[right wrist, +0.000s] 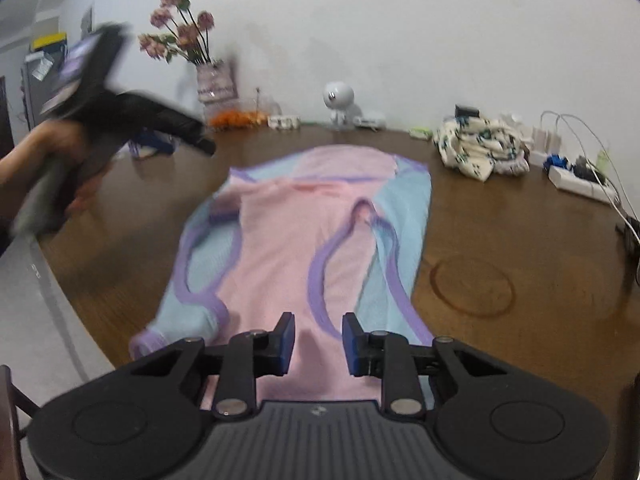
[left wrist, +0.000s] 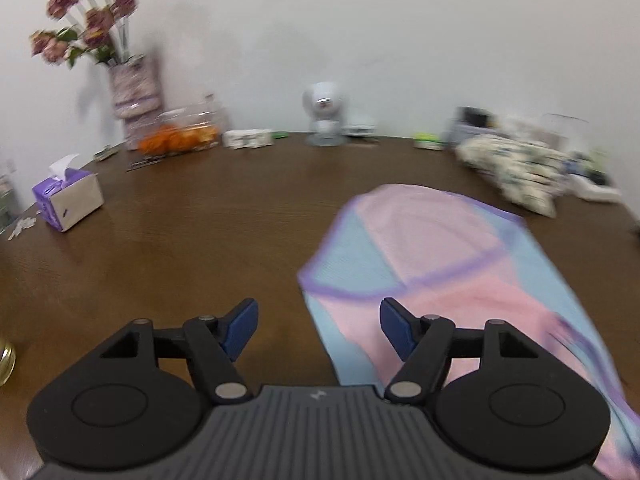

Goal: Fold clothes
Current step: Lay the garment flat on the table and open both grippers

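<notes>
A pink, light-blue and purple garment [right wrist: 304, 240] lies spread flat on the brown table [right wrist: 520, 240], running away from me in the right wrist view. My right gripper [right wrist: 319, 344] hovers over its near pink end. Its blue pads stand a little apart, and only the flat cloth shows in the gap. In the left wrist view the garment [left wrist: 440, 248] lies to the right. My left gripper [left wrist: 318, 328] stands wide open over its left edge, holding nothing. From the right wrist view, the left gripper [right wrist: 196, 136] is a blur at the upper left, held by a hand [right wrist: 36, 148].
Along the far wall stand a vase of flowers [left wrist: 132, 92], a clear box of oranges [left wrist: 180, 136] and a small white camera [left wrist: 324, 116]. A purple tissue box [left wrist: 68, 200] sits left. A crumpled floral cloth [right wrist: 480, 148] and power strip [right wrist: 580, 184] lie right. The table's edge [right wrist: 80, 320] curves at the left.
</notes>
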Tool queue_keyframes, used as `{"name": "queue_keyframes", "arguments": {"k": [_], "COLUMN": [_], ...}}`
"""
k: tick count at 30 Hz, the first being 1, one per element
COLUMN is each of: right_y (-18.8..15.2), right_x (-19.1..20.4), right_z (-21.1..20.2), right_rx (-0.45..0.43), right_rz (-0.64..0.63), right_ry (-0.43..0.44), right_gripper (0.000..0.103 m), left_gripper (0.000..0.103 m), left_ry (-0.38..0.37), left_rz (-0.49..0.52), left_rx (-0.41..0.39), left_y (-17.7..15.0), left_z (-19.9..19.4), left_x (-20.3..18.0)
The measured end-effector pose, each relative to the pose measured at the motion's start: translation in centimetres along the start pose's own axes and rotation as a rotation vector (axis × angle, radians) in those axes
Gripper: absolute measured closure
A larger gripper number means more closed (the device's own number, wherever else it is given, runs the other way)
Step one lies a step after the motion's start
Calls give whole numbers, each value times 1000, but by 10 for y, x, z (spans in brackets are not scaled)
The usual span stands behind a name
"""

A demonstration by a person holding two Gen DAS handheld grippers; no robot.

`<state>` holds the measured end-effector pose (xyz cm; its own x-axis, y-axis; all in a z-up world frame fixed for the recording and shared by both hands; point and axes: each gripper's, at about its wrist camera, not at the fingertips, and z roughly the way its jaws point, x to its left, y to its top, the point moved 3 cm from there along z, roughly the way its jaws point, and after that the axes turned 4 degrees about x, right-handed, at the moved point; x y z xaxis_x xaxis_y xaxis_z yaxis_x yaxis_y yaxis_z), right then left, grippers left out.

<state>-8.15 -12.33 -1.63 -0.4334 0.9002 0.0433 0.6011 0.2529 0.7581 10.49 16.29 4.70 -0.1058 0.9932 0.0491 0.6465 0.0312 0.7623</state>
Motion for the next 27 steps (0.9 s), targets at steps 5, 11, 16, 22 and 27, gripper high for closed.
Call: {"name": "queue_keyframes", "arguments": {"k": [5,11,16,22,27], "right_y": [-6,1,6,13,18], "right_x": [-18,-33,-50,-66,-48], "right_z": [6,12,16,23,5], "right_rx": [34,59,70,76,0], "right_rz": [-7,-23,-12,-15,-17], "right_ry": [17,-27,-84,-343,-235], "right_gripper": [81,81,81,76,76], "left_gripper": [34,93,103,103,103], "left_ry": [2,25,106,300,272], "left_rz": [-11,94,247,272,226], "left_rx": [61,85,60,50,135], "left_y": [17,3,-16,-66,-113], "left_z": [56,86,76,23,-43], "left_x": [-7,-29,-45,-17,0]}}
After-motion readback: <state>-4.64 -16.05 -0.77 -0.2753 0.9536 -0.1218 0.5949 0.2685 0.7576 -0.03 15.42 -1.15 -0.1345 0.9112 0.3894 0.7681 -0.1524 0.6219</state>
